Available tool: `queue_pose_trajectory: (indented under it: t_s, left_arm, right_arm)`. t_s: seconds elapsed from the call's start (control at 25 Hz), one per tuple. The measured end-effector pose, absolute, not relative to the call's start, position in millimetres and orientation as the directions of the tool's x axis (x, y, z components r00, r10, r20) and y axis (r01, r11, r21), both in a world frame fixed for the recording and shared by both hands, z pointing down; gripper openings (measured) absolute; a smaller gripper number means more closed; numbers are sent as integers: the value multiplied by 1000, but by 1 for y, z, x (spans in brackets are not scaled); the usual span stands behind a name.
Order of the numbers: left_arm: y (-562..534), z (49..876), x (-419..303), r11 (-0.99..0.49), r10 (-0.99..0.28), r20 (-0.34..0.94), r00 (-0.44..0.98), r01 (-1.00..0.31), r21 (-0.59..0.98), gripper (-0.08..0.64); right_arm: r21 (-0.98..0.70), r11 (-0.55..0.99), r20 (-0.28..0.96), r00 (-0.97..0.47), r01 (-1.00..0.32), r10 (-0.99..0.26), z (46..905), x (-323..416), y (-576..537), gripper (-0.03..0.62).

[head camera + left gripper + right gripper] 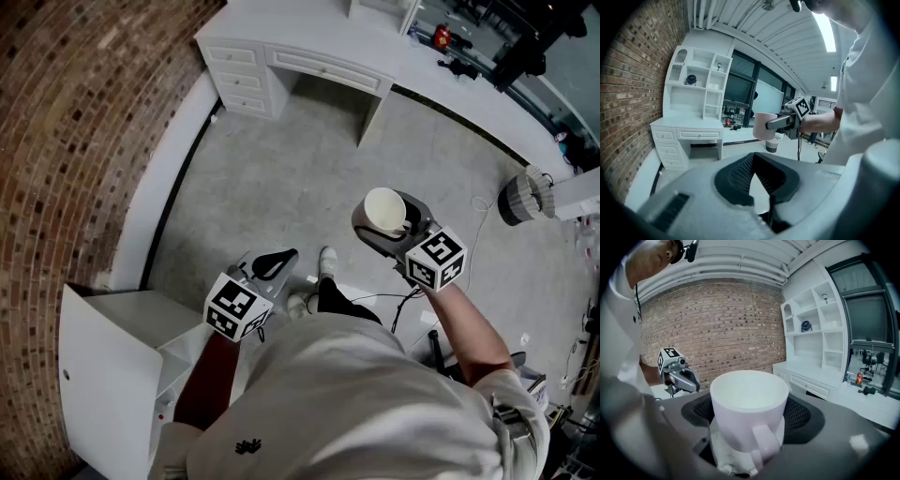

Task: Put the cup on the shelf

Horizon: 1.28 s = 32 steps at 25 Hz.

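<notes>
- Plainly, the right tool (pixel 388 229) was clamped across the body of the white cup (pixel 749 399), its jaws spread wide and the handle turned back toward the hand.
- The left tool (pixel 757 180) hung lower, closed on nothing.
- The cup rode upright in the air over the floor, well apart from the white shelf (pixel 811 319) above the worktop (pixel 309 42).
- It looked stiff, glazed and breakable, and probably light while empty. The smooth wall could slip, so a hold low across the body seemed safest to me.
</notes>
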<state>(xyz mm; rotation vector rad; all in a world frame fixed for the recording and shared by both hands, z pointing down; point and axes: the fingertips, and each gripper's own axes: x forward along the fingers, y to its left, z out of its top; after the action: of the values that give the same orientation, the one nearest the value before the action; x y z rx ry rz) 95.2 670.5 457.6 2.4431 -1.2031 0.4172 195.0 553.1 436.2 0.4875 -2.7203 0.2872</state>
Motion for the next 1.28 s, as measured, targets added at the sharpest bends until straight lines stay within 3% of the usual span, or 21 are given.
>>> queue_pose_trajectory:
  t_s: [1.28]
  left_arm:
    - [391, 443, 173, -659, -592, 461, 661, -726, 195, 6]
  right_arm:
    - [-119, 908, 363, -869, -402, -337, 436, 250, 269, 437]
